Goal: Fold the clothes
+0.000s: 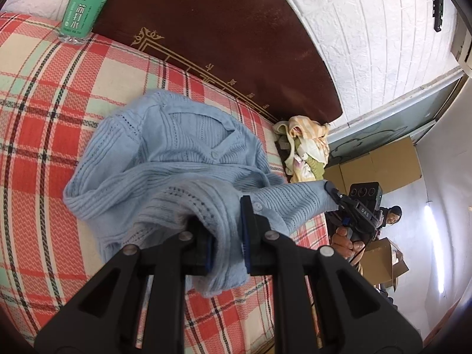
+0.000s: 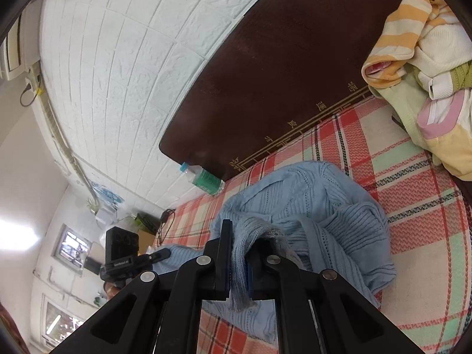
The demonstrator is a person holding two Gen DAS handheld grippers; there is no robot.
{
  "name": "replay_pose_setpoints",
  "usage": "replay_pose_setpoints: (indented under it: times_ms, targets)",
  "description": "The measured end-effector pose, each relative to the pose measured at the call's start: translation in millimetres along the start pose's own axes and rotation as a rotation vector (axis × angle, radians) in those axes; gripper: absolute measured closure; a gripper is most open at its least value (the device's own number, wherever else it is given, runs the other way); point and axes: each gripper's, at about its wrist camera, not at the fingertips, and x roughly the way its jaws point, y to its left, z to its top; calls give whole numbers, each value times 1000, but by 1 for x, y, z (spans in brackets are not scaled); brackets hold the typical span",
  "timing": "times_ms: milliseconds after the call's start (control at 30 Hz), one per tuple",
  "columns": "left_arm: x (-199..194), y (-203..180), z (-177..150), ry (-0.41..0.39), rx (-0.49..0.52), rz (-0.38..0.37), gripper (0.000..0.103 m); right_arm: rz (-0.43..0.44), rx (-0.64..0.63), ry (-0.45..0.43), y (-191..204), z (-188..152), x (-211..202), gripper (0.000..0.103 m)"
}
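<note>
A light blue knit cardigan [image 1: 177, 159] lies crumpled on a red, cream and green plaid bed cover [image 1: 44, 112]. My left gripper [image 1: 225, 236] is shut on a fold of its hem, lifted off the cover. My right gripper [image 2: 236, 262] is shut on another edge of the cardigan [image 2: 309, 206]. In the left wrist view the right gripper [image 1: 332, 190] pinches the far right corner of the cardigan. In the right wrist view the left gripper [image 2: 165, 254] holds the far left corner.
A green-labelled water bottle [image 1: 88, 3] lies at the head of the bed by the dark brown headboard [image 1: 224, 38]. A pile of yellow, white and pink clothes [image 2: 424, 67] lies at the other end. Cardboard boxes [image 1: 383, 165] and a person [image 1: 391, 215] are beyond the bed.
</note>
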Motion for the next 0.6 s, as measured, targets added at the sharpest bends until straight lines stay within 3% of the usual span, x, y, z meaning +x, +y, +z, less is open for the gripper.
replay_pose_setpoints:
  times_ms: [100,233,400,500,600]
  targets:
    - [4,2,8,-1,-15,4,85,-12,45,8,-9,7,8,95]
    - [6,9,22,-7,-52,-3,70,-11,98,21,-22,18,20,94]
    - [11,17,34,-13,-71,23,70,-24,179,46,-43,27,35,91]
    - [16,18,34,-9,-46,79,70,-45,207,51,-51,33,43,91]
    - [9,4,30,-32,76,113,70,-48,260,59,-59,37,51,91]
